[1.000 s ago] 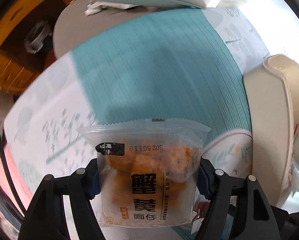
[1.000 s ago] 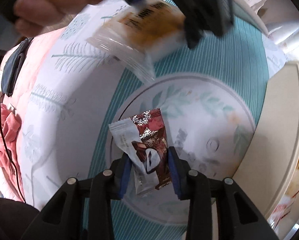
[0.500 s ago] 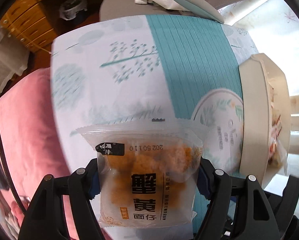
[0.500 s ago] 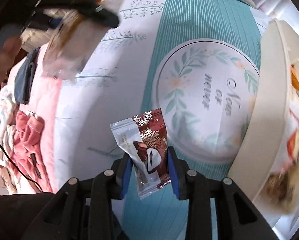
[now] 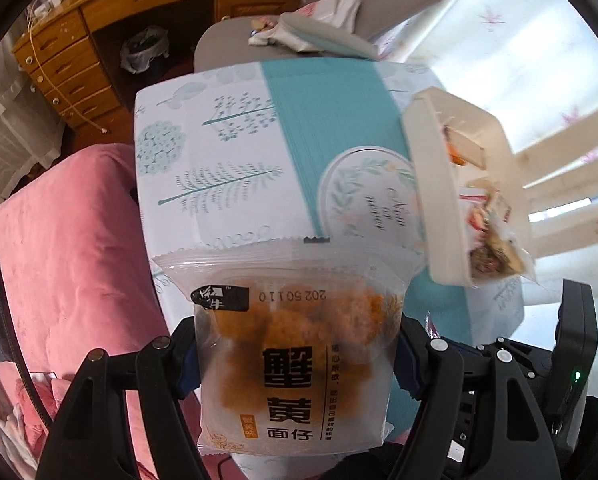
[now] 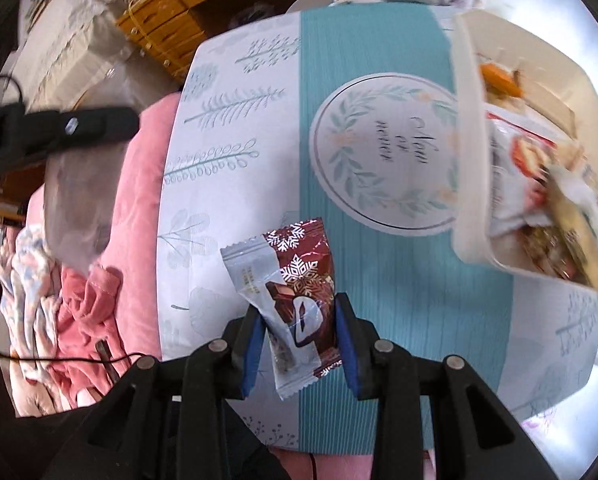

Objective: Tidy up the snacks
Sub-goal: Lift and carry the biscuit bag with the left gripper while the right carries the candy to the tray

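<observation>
Above the patterned table (image 6: 235, 128), left tongs (image 5: 295, 356) clench a noodle-snack packet (image 5: 295, 344), right tongs (image 6: 299, 340) a chocolate wrapper (image 6: 295, 280); bin (image 6: 469, 128) contents blurred.

Our left gripper (image 5: 295, 360) angled steeply down, blue pads clamped on either side of a packet, our right gripper (image 6: 299, 344) likewise downward, jaws narrow and pinching a small wrapper
</observation>
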{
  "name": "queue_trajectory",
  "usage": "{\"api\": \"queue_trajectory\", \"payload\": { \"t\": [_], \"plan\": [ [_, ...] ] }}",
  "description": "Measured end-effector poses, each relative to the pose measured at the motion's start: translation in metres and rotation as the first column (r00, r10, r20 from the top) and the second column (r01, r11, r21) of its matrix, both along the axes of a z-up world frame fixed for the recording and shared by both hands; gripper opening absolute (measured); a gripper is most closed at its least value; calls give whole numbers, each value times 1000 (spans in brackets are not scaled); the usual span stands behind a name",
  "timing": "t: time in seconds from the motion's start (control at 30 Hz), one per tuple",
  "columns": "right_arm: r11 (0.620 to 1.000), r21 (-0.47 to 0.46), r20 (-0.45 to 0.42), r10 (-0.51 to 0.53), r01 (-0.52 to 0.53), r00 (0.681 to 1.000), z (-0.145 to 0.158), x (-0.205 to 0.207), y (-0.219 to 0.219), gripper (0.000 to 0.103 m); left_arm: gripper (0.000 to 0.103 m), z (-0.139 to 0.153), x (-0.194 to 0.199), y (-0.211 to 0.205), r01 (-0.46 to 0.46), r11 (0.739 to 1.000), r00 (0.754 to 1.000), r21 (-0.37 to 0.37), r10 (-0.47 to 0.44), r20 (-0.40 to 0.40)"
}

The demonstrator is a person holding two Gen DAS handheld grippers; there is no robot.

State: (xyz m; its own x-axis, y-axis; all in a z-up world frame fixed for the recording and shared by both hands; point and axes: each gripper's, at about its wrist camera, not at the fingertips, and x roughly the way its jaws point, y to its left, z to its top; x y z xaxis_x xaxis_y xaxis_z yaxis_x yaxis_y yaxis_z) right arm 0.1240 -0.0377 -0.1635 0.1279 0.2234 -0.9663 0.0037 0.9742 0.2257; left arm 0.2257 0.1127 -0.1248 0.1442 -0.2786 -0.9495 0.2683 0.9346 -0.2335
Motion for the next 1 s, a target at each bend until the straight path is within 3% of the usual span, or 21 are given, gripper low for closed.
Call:
{"api": "queue_trajectory", "payload": {
  "t": [0.27, 0.4, 0.77, 1.0],
  "plan": [
    [996, 27, 44, -83, 82, 996, 22, -17, -42, 34, 74, 27, -44, -48, 57, 998, 998, -20, -57, 25],
    [994, 59, 44, -93, 90, 995, 24, -20, -70, 34, 74, 35, -57, -72, 28, 999, 998, -31, -26, 49],
    [998, 47, 120, 43, -49, 992, 39, -21, -149, 34, 74, 35, -76, -158, -98, 993, 993, -63, 101, 56],
    [997, 32, 159, 63, -69, 985, 43, -20, -199, 34, 75, 38, -82, -210, -131, 989, 987, -75, 138, 88]
  ]
}}
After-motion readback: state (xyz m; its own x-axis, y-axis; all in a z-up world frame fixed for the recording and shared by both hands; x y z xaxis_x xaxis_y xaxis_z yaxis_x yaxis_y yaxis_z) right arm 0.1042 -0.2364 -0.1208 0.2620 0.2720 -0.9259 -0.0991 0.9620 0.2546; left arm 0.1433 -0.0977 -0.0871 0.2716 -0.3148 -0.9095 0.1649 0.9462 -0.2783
